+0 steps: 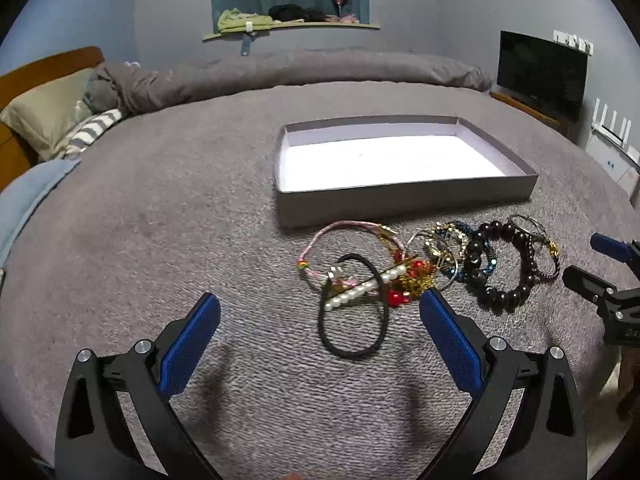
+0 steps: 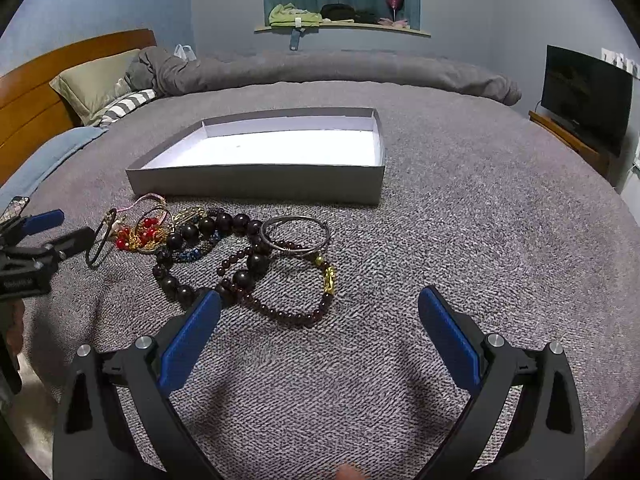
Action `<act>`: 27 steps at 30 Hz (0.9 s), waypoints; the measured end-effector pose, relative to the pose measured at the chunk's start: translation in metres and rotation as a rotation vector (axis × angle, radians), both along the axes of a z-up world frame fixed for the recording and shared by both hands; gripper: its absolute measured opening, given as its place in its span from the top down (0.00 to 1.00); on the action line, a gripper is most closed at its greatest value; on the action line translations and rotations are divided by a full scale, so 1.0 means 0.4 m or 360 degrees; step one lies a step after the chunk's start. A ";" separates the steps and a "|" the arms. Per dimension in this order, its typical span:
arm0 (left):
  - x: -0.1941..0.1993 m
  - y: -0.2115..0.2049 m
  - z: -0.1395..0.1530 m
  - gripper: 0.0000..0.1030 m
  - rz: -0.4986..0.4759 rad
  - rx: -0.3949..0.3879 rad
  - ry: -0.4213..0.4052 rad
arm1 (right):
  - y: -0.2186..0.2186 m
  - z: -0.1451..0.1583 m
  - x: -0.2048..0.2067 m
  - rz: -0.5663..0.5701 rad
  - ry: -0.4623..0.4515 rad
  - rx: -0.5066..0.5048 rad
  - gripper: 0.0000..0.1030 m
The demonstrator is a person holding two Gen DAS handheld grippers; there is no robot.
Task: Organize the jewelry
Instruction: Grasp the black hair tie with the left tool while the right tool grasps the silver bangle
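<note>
Black elastic hair loop point(image 1: 354, 322) lies between my spread left gripper point(image 1: 320, 312); I'd lower straight, pinching one strand; right gripper point(image 2: 320, 308) gapes too.

bedroom: bed point(image 1: 160, 184), pillow point(image 1: 44, 116), television point(image 1: 540, 72)

Each tool is a black plastic frame that forks into two curved arms with long cut-out slots. The left tool point(image 1: 320, 308) and the right tool point(image 2: 320, 300) both carry flat, ribbed blue pads point(image 1: 190, 344) on the inner faces of their fingers. Round silver screws point(image 1: 144, 347) mark the pivots near each pad.
</note>
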State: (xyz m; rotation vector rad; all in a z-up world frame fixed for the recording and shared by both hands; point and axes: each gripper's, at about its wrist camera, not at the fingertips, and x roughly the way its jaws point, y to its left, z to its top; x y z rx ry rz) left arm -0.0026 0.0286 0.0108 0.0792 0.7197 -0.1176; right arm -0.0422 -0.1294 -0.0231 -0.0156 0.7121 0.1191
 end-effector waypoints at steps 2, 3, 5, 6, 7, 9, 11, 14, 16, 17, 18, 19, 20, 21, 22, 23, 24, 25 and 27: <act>0.003 0.006 -0.002 0.02 -0.0022 -0.0009 0.0021 | -0.003 -0.006 0.007 0.0008 0.0035 0.0028 0.05; 0.004 0.009 -0.004 0.02 -0.0048 -0.0016 0.0033 | -0.004 -0.006 0.011 0.0011 0.0049 0.0052 0.05; 0.004 0.009 -0.005 0.02 -0.0075 0.0003 0.0031 | -0.005 0.000 0.022 0.0018 0.0061 0.0099 0.05; 0.003 0.006 -0.004 0.02 -0.0088 0.0027 0.0020 | -0.005 0.006 0.028 0.0025 0.0059 0.0105 0.05; 0.003 0.003 -0.004 0.02 -0.0103 0.0040 0.0015 | -0.002 0.020 0.041 0.0033 0.0043 0.0100 0.05; 0.008 -0.003 -0.004 0.02 -0.0130 0.0050 0.0023 | 0.004 0.053 0.067 0.0041 -0.0006 0.0087 0.05; 0.013 -0.006 -0.004 0.03 -0.0145 0.0036 0.0033 | 0.012 0.081 0.087 0.0058 -0.0053 0.0075 0.05; 0.021 -0.002 -0.015 0.04 -0.0159 0.0031 0.0059 | 0.024 0.116 0.127 0.0086 -0.0103 0.0101 0.05; 0.030 0.005 -0.024 0.04 -0.0162 0.0018 0.0083 | 0.025 0.112 0.149 0.0080 -0.0100 0.0128 0.05; 0.032 0.005 -0.027 0.05 -0.0168 0.0006 0.0091 | 0.024 0.103 0.153 0.0081 -0.0089 0.0133 0.06; 0.034 0.004 -0.031 0.06 -0.0178 -0.0004 0.0098 | 0.024 0.085 0.157 0.0093 -0.0060 0.0136 0.09; 0.037 0.002 -0.034 0.06 -0.0187 -0.0006 0.0101 | 0.026 0.065 0.162 0.0103 -0.0020 0.0128 0.11; 0.038 -0.001 -0.037 0.06 -0.0195 -0.0006 0.0105 | 0.029 0.045 0.166 0.0114 0.0026 0.0114 0.15; 0.040 -0.003 -0.041 0.06 -0.0205 -0.0009 0.0111 | 0.028 0.031 0.167 0.0121 0.0054 0.0105 0.19; 0.041 -0.005 -0.043 0.06 -0.0213 -0.0021 0.0117 | 0.031 0.017 0.170 0.0130 0.0089 0.0094 0.21; 0.042 -0.008 -0.046 0.07 -0.0225 -0.0034 0.0126 | 0.033 0.007 0.173 0.0136 0.0112 0.0092 0.25; 0.042 -0.009 -0.047 0.07 -0.0231 -0.0033 0.0126 | 0.031 0.003 0.173 0.0141 0.0122 0.0097 0.27; 0.040 -0.013 -0.047 0.07 -0.0237 -0.0024 0.0121 | 0.031 0.000 0.175 0.0141 0.0128 0.0101 0.29; 0.038 -0.018 -0.049 0.08 -0.0236 0.0013 0.0110 | 0.028 0.000 0.176 0.0136 0.0132 0.0111 0.33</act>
